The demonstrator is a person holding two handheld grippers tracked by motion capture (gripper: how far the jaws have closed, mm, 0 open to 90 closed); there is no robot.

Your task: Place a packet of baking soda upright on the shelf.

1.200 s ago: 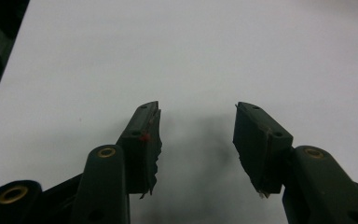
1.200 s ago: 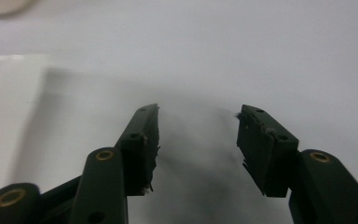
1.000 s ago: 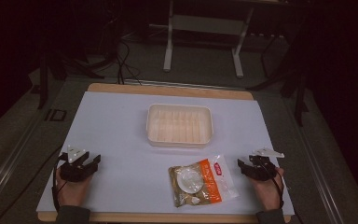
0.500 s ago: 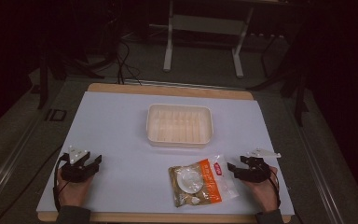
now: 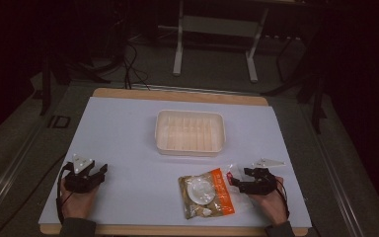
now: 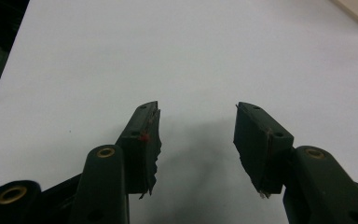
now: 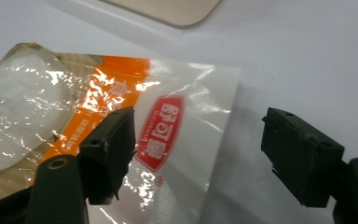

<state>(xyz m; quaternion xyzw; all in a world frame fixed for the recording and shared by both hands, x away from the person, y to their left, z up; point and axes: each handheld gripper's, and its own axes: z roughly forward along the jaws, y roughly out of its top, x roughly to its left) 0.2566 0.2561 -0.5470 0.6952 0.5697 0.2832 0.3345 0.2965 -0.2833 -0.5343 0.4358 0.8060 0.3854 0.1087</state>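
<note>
A clear and orange food packet (image 5: 206, 193) with a white round piece inside lies flat near the table's front edge, right of centre. My right gripper (image 5: 238, 183) is open at the packet's right edge. In the right gripper view the packet (image 7: 121, 140) lies under the open jaws, its clear sealed end with a red label between them, and my right gripper (image 7: 198, 149) holds nothing. My left gripper (image 5: 98, 174) rests open at the front left of the table. In the left gripper view, only bare white table lies between the jaws of my left gripper (image 6: 196, 128).
A shallow cream plastic tray (image 5: 190, 132) stands empty at the middle of the white table (image 5: 128, 128). Its corner (image 7: 177, 11) appears at the top of the right gripper view. Beyond the table's far edge are metal stand legs and cables on a dark floor.
My right gripper has moved left from the table's right side to the packet's right edge. The left gripper has stayed in place.
</note>
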